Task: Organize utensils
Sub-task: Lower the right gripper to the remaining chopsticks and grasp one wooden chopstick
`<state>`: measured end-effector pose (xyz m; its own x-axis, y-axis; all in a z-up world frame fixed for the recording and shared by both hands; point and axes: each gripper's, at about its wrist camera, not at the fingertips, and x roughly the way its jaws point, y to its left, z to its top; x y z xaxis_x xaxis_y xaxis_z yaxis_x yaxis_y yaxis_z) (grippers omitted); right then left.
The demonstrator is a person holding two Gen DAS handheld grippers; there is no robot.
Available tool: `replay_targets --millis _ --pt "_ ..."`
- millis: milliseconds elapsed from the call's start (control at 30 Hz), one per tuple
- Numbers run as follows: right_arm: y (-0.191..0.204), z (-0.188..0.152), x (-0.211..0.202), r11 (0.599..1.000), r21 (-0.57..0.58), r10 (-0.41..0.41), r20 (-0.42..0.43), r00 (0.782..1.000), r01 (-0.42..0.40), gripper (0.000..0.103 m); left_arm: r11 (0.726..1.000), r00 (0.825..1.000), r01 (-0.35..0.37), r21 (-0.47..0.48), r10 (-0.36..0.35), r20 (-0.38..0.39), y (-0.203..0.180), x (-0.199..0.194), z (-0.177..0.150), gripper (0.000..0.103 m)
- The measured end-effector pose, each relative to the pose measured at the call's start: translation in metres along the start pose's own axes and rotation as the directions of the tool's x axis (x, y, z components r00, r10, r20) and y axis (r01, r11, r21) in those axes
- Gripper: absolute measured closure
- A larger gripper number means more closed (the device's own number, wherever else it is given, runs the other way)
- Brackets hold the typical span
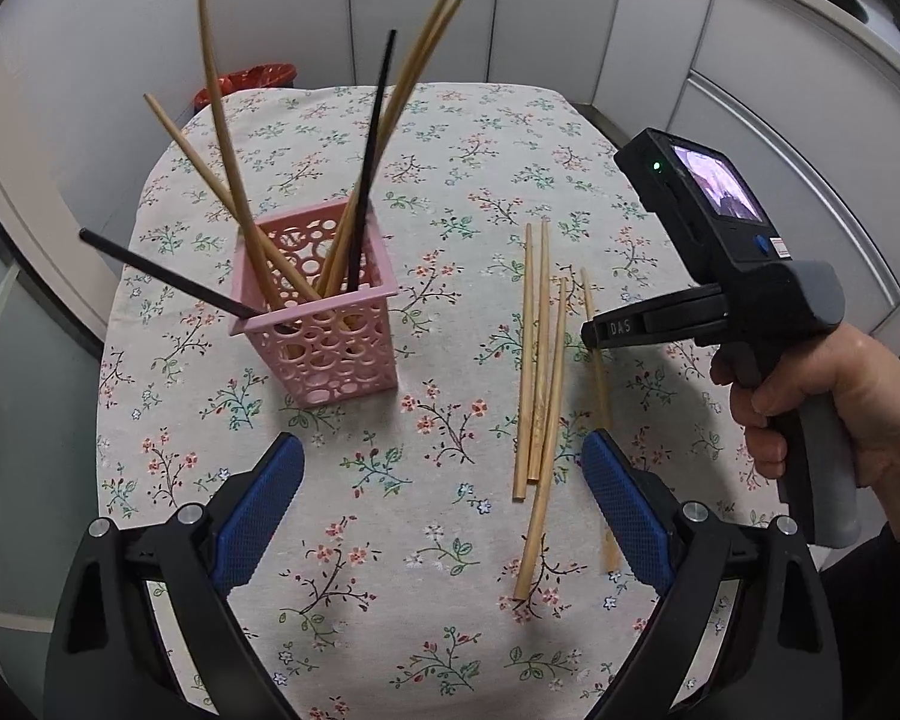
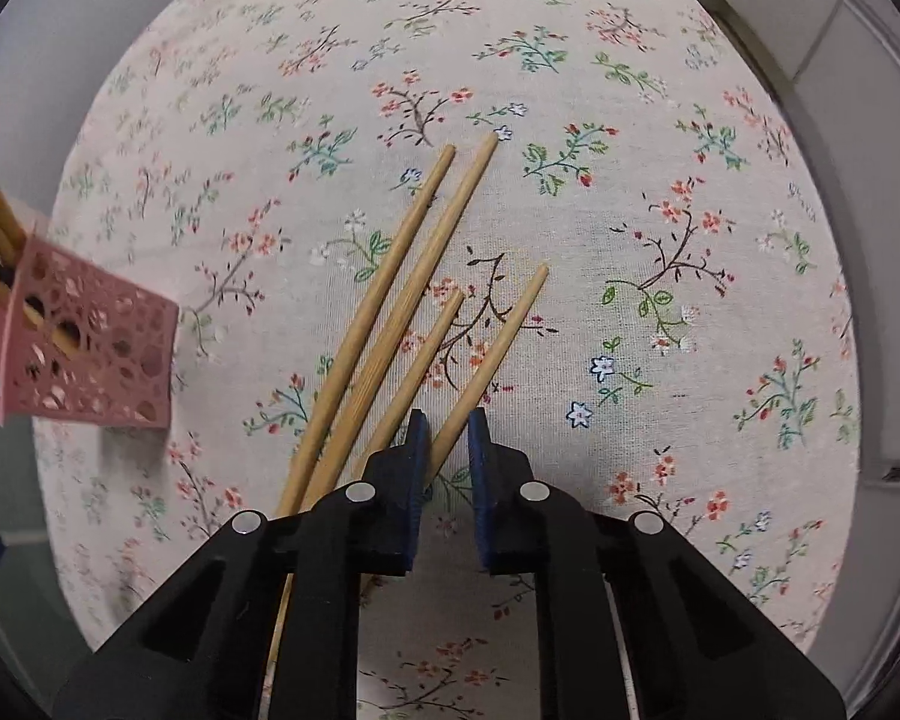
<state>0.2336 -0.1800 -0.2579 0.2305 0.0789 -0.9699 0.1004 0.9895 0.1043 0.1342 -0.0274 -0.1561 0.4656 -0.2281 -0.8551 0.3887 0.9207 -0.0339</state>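
Table: a round table with a flowery cloth on it. All the things sit on this cloth.

Pink box: a pink holder with round holes stands up on the left part of the table. In the right wrist view it shows at the far left edge.

Sticks in the box: some tan chopsticks and two black chopsticks stand in the box and lean out in many ways. One black one tips far out to the left.

Sticks on the table: four tan chopsticks lie flat to the right of the box, well apart from it. They lie close together, and three of them touch or cross near the bottom ends.

Right gripper: its blue pads are close together, with only a thin gap. The chopstick farthest to the right runs through that gap. The pads look pressed on it (but I cannot be fully sure they touch it). A hand holds this gripper's grip.

Left gripper: its blue pads are spread wide with nothing between them. It hangs above the cloth, near the bottom ends of the flat sticks.

Red thing: a red shiny thing peeks out behind the far side of the table.
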Motion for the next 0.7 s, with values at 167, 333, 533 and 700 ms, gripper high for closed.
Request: replay_targets --millis 167,333,533,700 --pt "-0.024 -0.004 -0.005 0.998 0.042 0.050 -0.020 0.999 -0.050 0.097 0.999 1.000 0.014 0.049 -0.013 -0.019 -0.018 0.007 0.002 0.019" --pt "-0.053 -0.013 -0.021 0.995 0.070 0.077 0.009 0.997 -0.077 0.098 0.993 0.998 0.035 0.111 -0.029 -0.056 -0.045 0.029 0.007 0.036" --pt "-0.086 -0.028 -0.049 0.989 0.079 0.121 0.065 0.991 -0.126 0.098 0.979 0.993 0.072 0.191 -0.053 -0.104 -0.078 0.072 0.020 0.071" --pt "-0.109 -0.038 -0.061 0.983 0.094 0.150 0.087 0.985 -0.158 0.098 0.972 0.991 0.103 0.210 -0.082 -0.104 -0.091 0.099 0.033 0.083"
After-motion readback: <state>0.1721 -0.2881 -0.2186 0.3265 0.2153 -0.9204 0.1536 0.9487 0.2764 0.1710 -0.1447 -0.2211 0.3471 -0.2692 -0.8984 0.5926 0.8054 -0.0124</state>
